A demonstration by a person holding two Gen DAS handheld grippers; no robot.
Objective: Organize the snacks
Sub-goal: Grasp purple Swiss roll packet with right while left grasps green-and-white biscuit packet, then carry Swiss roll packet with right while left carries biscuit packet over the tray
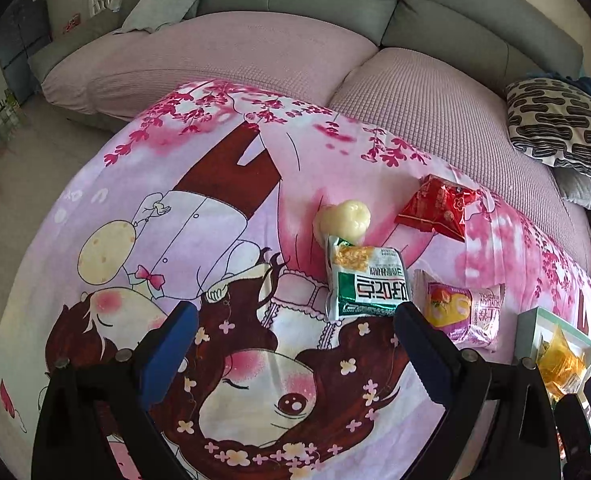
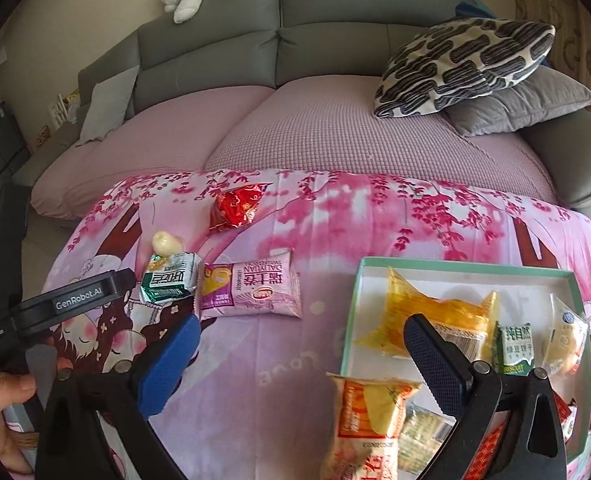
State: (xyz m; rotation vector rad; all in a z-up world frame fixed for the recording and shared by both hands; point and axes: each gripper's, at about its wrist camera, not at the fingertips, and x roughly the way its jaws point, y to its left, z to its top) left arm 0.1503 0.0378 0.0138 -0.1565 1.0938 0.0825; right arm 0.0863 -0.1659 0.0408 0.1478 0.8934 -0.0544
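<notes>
Meanwhile, on a pink cartoon-print blanket (image 2: pixel 279 380) spread before a grey sofa (image 2: pixel 335 20), both handheld tongs stand wide open and empty. At lower centre of the left wrist view, the left gripper (image 1: pixel 295 316) hovers just short of a green-and-white foil snack packet (image 1: pixel 365 282), its right finger near the packet's lower corner. A pale cream moulded sweet (image 1: pixel 342 218) touches the packet's far end; a red crinkled wrapper (image 1: pixel 435 208) lies apart at upper right, and a pink-and-yellow pillow pack (image 1: pixel 461 310) sits just beside it. In the right wrist view, the right gripper (image 2: pixel 301 334) hangs above the blanket beside a shallow white box with a mint-green rim (image 2: pixel 467 270), lower right, which already holds several packets. The foil packet looks light, puffy and slippery, likely crushable, so a gentle pinch across its narrow middle or on a flat sealed end seems safest.
</notes>
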